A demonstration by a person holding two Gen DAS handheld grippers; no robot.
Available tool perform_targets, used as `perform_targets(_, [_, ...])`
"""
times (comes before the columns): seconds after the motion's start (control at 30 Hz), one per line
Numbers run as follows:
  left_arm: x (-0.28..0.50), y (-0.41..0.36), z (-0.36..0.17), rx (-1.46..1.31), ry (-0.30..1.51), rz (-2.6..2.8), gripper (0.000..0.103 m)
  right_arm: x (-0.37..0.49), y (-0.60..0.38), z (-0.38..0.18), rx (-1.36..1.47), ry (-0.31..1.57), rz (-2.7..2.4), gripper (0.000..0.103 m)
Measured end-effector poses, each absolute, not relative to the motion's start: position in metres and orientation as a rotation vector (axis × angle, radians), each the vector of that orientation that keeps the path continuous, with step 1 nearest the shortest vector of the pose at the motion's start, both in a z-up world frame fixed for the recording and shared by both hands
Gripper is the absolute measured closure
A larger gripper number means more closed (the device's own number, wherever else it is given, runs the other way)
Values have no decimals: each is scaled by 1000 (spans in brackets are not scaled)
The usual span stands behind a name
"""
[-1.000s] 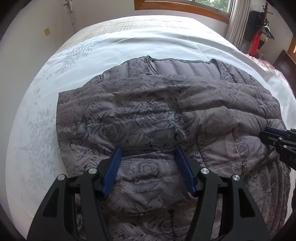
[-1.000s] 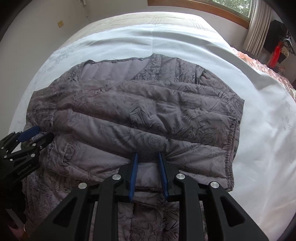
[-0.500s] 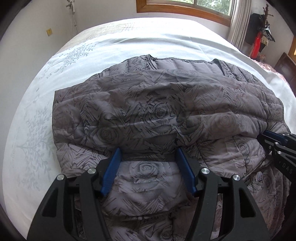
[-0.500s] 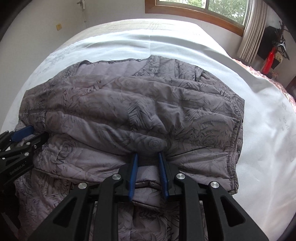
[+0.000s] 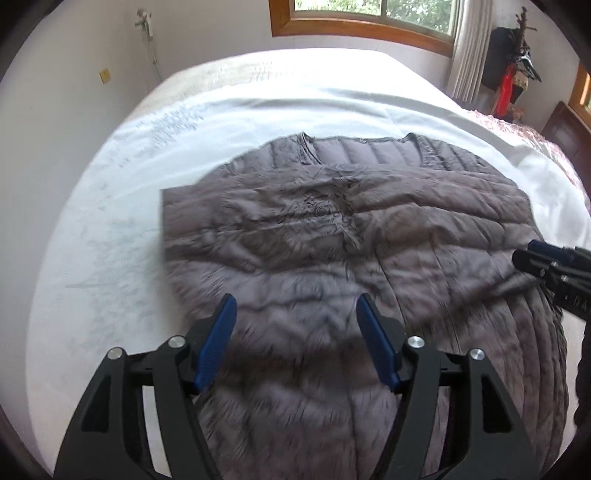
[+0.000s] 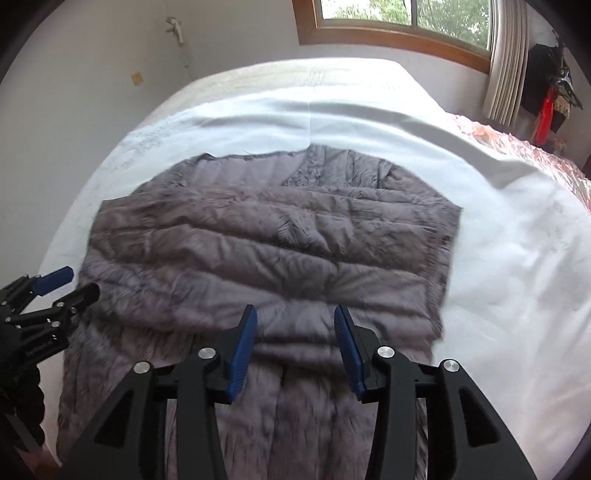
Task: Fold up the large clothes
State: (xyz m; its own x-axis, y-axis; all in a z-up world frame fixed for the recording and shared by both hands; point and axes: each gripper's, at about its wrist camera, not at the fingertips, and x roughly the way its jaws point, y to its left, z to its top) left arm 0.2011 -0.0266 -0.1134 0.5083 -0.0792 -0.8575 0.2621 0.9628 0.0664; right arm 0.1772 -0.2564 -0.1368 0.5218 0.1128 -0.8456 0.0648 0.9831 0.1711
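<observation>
A grey-brown quilted jacket [image 5: 332, 229] with a rose print lies on the white bed sheet [image 5: 258, 110], its lower part folded up over the body and the collar at the far side. My left gripper [image 5: 295, 301] hovers above the near fold, jaws opening, pads clear of the fabric. My right gripper [image 6: 295, 312] hangs over the same fold of the jacket [image 6: 277, 240] further right, jaws opening too, gripping nothing. The right gripper [image 5: 532, 254] shows at the right edge of the left wrist view. The left gripper [image 6: 79, 282] shows at the left edge of the right wrist view.
White sheet [image 6: 498, 240] spreads wide around the jacket on the left, right and far sides. A pink patterned cover [image 6: 517, 147] lies at the far right. A window [image 5: 369, 14], a curtain [image 5: 469, 55] and a white wall [image 5: 74, 92] stand beyond the bed.
Both grippers have let go of the folded edge, their jaws spreading, the right one most. Both pulled up and back, and the jacket now looks smaller and lies folded on the sheet.
</observation>
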Motion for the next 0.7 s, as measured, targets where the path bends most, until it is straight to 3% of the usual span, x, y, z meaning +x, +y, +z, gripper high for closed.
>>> perform_targets(0.1, [176,-17,-96,213,1004,-200,29,151,-261,-123,200,1011,31,58])
perform_targets(0.33, [117,14,-79,202,1058,-187,26,78,-274,-112,225,1053,18,40])
perform_targets(0.7, [33,91,-125,127,1331,-131,25,-30,-291,-143,244,1250,9,32])
